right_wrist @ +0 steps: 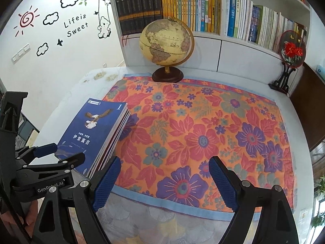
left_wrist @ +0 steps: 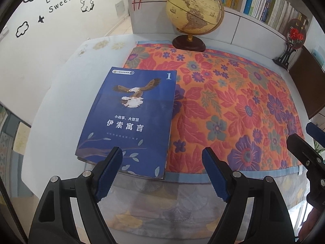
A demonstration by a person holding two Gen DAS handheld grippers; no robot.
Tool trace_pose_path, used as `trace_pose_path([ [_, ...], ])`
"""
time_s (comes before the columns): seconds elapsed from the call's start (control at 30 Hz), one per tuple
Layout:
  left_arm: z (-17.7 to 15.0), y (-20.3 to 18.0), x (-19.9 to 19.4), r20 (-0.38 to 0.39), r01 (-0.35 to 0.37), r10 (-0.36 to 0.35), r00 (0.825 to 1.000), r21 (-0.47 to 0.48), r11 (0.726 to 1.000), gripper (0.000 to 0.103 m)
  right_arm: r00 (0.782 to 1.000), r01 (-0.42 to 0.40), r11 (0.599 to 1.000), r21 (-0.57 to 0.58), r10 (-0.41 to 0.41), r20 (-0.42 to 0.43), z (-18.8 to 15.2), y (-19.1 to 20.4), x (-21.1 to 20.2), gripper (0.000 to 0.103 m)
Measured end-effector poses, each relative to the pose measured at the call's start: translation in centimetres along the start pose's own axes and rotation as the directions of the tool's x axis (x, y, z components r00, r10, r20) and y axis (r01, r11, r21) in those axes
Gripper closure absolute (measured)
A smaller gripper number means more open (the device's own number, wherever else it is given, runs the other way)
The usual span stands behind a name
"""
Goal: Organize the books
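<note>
With both grippers wide and empty, the left gripper (left_wrist: 162,158) nearest the stack of books (right_wrist: 101,134) at the floral mat's (right_wrist: 203,122) left edge, square that stack gently, though its lower covers are probably hidden, while the right gripper (right_wrist: 164,168) waits.

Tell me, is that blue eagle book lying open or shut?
Shut. The blue book lies flat, front cover up, showing its eagle and title whole, on top of a stack of books whose edges show beneath it.
</note>
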State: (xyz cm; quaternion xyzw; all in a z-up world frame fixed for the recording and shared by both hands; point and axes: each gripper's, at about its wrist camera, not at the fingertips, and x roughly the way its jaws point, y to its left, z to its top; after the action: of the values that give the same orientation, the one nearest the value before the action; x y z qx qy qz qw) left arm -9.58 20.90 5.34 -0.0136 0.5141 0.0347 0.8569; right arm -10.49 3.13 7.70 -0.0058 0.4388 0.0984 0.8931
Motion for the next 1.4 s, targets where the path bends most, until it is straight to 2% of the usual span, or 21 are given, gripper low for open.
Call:
trace_pose_path([
  [1.4, 0.1, 0.1, 0.3, 0.007, -0.039, 0.038, 0.999, 0.018, 0.999, 0.023, 0.998, -0.026, 1.000, -0.010, 0.025, -0.061, 0.2, 0.2, 2.1, 0.016],
])
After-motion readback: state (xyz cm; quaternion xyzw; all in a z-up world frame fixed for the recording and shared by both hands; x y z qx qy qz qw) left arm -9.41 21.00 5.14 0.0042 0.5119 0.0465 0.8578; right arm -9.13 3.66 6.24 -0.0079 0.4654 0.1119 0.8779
